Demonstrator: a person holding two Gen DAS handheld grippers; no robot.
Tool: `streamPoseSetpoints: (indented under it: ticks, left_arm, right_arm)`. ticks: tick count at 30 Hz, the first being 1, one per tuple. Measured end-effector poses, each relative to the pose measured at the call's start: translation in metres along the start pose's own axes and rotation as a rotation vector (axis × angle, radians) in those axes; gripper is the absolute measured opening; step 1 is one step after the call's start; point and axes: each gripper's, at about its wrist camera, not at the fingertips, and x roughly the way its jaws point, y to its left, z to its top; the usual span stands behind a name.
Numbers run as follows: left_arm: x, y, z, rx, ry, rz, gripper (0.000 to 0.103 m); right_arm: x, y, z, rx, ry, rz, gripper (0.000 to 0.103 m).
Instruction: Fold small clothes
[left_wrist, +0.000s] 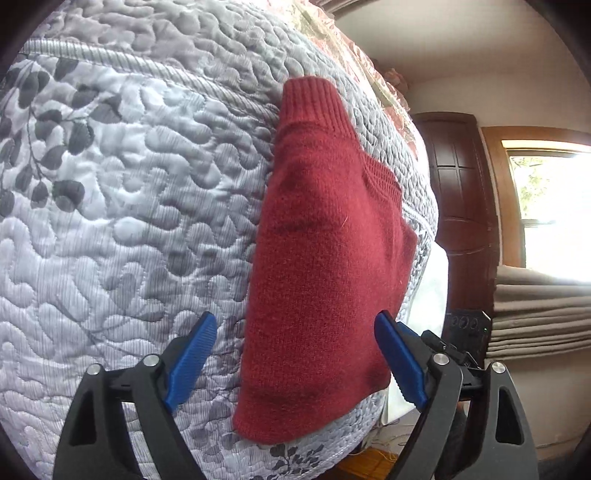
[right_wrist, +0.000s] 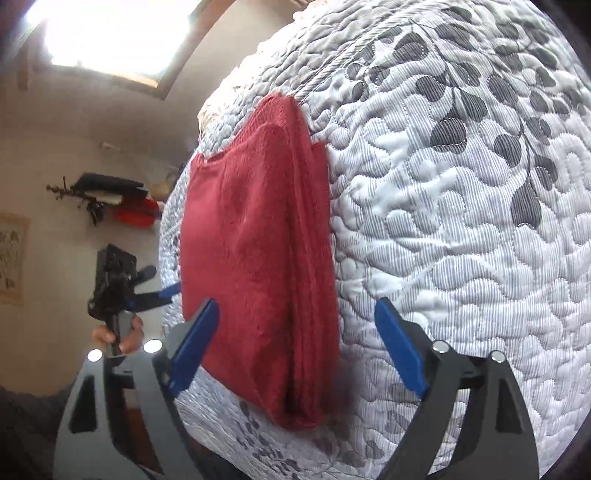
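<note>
Left tongs (left_wrist: 295, 354) spread wide, empty, over the red sweater (left_wrist: 325, 258); right tongs (right_wrist: 295, 343) gape empty too. Sweater lies folded on the quilted bed (left_wrist: 129, 221). Best now: pinch both lower corners, fold evenly upward.

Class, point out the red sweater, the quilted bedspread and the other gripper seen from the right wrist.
red sweater (right_wrist: 258, 266), right wrist view, middle of folded body.
quilted bedspread (right_wrist: 461, 221), right wrist view, bare quilting.
left gripper (right_wrist: 173, 290), right wrist view, blue fingertip.

One red sweater (left_wrist: 325, 258), one quilt (left_wrist: 129, 221), two grippers (left (left_wrist: 295, 363), right (right_wrist: 295, 349)), one hand (right_wrist: 122, 334)
</note>
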Motion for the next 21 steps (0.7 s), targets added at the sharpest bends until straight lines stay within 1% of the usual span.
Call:
streamPoseSetpoints:
  ticks: [1,3,5,8,10,11,12,13,14,15,17,18,20,21]
  left_arm:
    - [0.003,0.004,0.003,-0.009,0.006,-0.02,0.088]
    - [0.012,0.012,0.008,-0.039,0.018,-0.045,0.088]
    - [0.026,0.015,0.014,-0.044,0.034,-0.058,0.088]
    - [0.048,0.014,0.02,-0.032,0.072,-0.071,0.088]
    - [0.059,0.016,0.02,-0.034,0.093,-0.073,0.088]
    - [0.065,0.015,0.02,-0.04,0.104,-0.086,0.087]
    - [0.067,0.014,0.019,-0.035,0.105,-0.09,0.074]
    - [0.07,0.011,0.018,-0.021,0.102,-0.083,0.066]
    - [0.07,0.009,0.017,-0.012,0.098,-0.05,0.058]
    - [0.069,0.008,0.017,-0.014,0.093,-0.046,0.051]
    - [0.063,0.008,0.017,-0.027,0.089,-0.044,0.044]
    - [0.057,0.005,0.016,-0.016,0.084,-0.037,0.041]
    - [0.046,-0.005,0.013,0.02,0.069,0.0,0.04]
    - [0.037,-0.007,0.009,0.023,0.062,0.011,0.039]
  right_arm:
    - [0.005,-0.004,0.005,0.018,0.024,0.031,0.089]
    - [0.019,-0.006,0.013,0.027,0.058,0.029,0.089]
    - [0.035,-0.001,0.019,0.014,0.087,0.043,0.089]
    - [0.063,0.004,0.022,0.024,0.127,-0.001,0.09]
    - [0.07,0.005,0.023,0.025,0.128,0.002,0.09]
    - [0.07,0.006,0.023,0.029,0.123,0.004,0.073]
    - [0.072,0.007,0.022,0.042,0.134,0.024,0.062]
    - [0.072,0.009,0.021,0.048,0.133,0.032,0.054]
    - [0.07,0.013,0.019,0.033,0.124,0.029,0.045]
    - [0.068,0.017,0.018,0.02,0.119,0.023,0.043]
    - [0.062,0.025,0.014,0.006,0.101,0.014,0.039]
    - [0.061,0.033,0.013,-0.007,0.093,0.008,0.038]
    - [0.059,0.053,0.009,-0.039,0.083,0.007,0.037]
    - [0.059,0.062,0.006,-0.055,0.083,0.012,0.036]
